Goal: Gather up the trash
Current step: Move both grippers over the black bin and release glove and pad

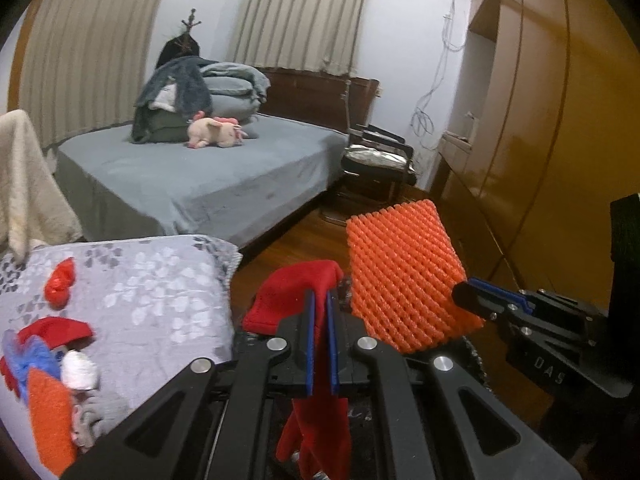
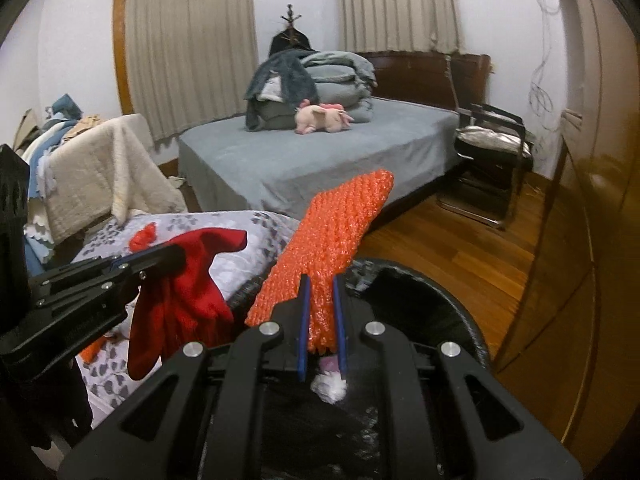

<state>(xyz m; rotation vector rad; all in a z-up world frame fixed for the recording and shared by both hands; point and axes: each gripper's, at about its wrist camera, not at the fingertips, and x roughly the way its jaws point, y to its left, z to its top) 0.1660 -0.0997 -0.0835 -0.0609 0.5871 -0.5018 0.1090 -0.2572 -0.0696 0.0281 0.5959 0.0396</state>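
Nearest the lens in the left wrist view, the left gripper [image 1: 320, 312] is pressed together on a red cloth piece [image 1: 292, 296], pinched in the middle so that one part folds over the fingertips and the rest hangs down below the jaws; that mid-grip probably keeps the limp fabric from slipping out while it is carried. Just beside it, the right gripper [image 2: 320, 300] pinches an orange foam net sleeve [image 2: 336, 232] by its lower end, so the stiff mesh stands up and leans away from the fingers. Directly under the right gripper lies the black trash bag [image 2: 452, 312], its dark rim curving around and a white crumpled wad [image 2: 329, 390] already inside, which suggests both pieces are held over or near the opening in order to be dropped in. To the left of the bag sits a grey floral-patterned cushion [image 1: 152, 288] that still carries more trash: a small red scrap [image 1: 60, 284], another orange net piece [image 1: 50, 420], a white wad [image 1: 80, 370] and some red and blue bits, so collecting looks only partly done. Further off stands the bed [image 2: 320, 160] with folded blankets [image 2: 324, 80] and a pink plush toy [image 2: 320, 118], a black chair [image 2: 492, 148] beside it, and curtains [image 2: 192, 40] on the far wall.
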